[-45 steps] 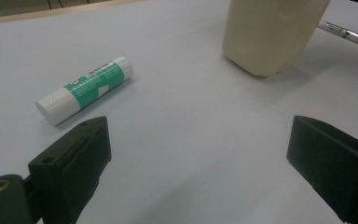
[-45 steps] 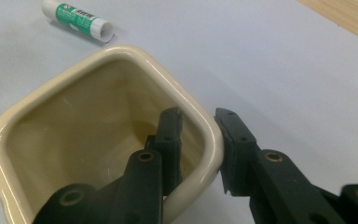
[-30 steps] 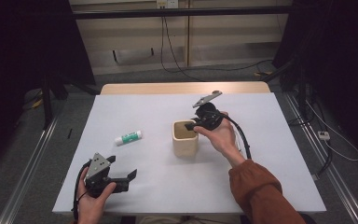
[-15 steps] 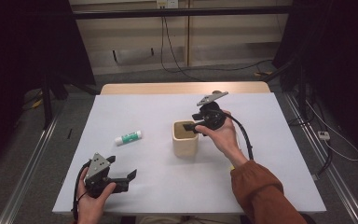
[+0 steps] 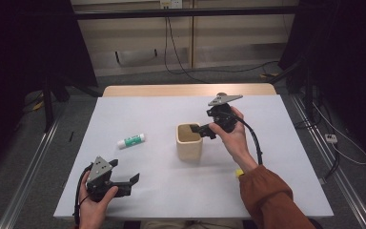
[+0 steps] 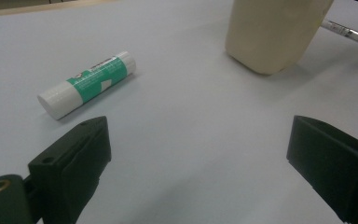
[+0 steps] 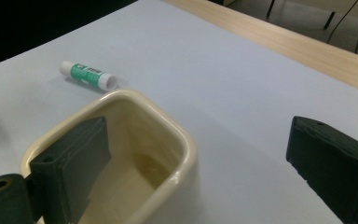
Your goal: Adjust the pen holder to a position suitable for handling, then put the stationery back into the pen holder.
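Observation:
A cream square cup [image 5: 189, 148] stands mid-table. My right gripper [image 5: 206, 130] hovers at its right rim, tilted down over the opening. Its jaws have just been opening and now stand wide with nothing between them. In the right gripper view [image 7: 198, 154] one jaw hangs over the cup's [image 7: 182, 140] inside and the other over bare table. A green-and-white glue stick [image 5: 131, 140] lies on its side left of the cup. My left gripper [image 5: 130, 185] rests near the front left edge, open and empty. The left gripper view [image 6: 198, 158] faces the glue stick [image 6: 88, 84] and the cup [image 6: 272, 32].
The white table [image 5: 267, 119] has a wooden strip along its far edge. A small yellow thing [image 5: 238, 172] lies beside the right wrist. The right gripper's cable loops down along the forearm. Metal rails and cables run on the floor around the table.
The right gripper's jaws have spread apart over the cup, and the hand has barely shifted. The left hand and the glue stick have stayed where they were.

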The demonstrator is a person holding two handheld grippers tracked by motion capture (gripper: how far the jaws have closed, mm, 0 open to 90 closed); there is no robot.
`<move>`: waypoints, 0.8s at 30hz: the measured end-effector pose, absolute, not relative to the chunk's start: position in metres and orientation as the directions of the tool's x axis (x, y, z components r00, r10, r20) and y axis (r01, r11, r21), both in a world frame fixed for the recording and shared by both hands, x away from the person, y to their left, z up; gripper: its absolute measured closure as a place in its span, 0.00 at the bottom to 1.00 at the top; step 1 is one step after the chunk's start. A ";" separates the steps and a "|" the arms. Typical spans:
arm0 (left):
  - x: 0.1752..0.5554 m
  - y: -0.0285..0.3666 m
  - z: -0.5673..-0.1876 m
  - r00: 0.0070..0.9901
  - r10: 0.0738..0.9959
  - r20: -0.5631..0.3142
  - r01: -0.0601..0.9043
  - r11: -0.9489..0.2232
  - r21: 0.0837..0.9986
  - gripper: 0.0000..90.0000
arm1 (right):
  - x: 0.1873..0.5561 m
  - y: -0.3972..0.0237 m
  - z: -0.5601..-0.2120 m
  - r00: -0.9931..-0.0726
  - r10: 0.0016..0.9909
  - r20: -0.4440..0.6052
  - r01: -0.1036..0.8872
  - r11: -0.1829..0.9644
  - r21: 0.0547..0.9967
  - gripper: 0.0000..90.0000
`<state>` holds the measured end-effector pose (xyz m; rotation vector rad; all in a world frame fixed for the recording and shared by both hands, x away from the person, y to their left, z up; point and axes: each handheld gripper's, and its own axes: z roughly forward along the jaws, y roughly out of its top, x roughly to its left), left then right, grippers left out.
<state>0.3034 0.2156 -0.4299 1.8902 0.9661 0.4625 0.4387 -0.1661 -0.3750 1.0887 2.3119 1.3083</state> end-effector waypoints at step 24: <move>0.303 0.215 -0.428 0.617 0.785 -0.060 0.424 -0.267 0.865 0.07 | 0.406 -0.209 -0.376 -0.605 0.789 0.101 0.424 0.212 0.881 0.05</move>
